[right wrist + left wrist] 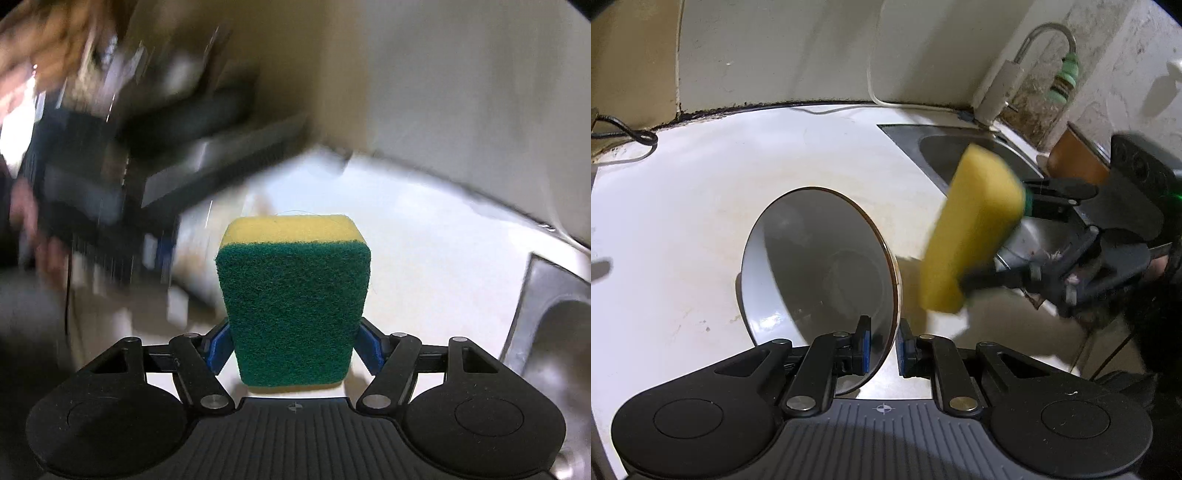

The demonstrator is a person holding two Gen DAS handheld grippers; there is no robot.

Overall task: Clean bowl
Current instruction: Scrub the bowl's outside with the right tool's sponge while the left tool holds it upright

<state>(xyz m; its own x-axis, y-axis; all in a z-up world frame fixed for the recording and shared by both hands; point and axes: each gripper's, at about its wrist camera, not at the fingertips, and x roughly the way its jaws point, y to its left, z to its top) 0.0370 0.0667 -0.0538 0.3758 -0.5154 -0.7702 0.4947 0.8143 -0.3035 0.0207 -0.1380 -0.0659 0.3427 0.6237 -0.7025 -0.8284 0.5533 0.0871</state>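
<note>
Currently the bowl [820, 273] is gripped at its near rim by the left gripper [883, 347], whose jaws are nearly closed on the thin wall, and it is tipped on its side on the white table [683, 221]. Just right of it, a yellow-and-green sponge [293, 295] is clamped between the half-spread jaws of the right gripper [293, 347], beside the steel sink [945, 151].
</note>
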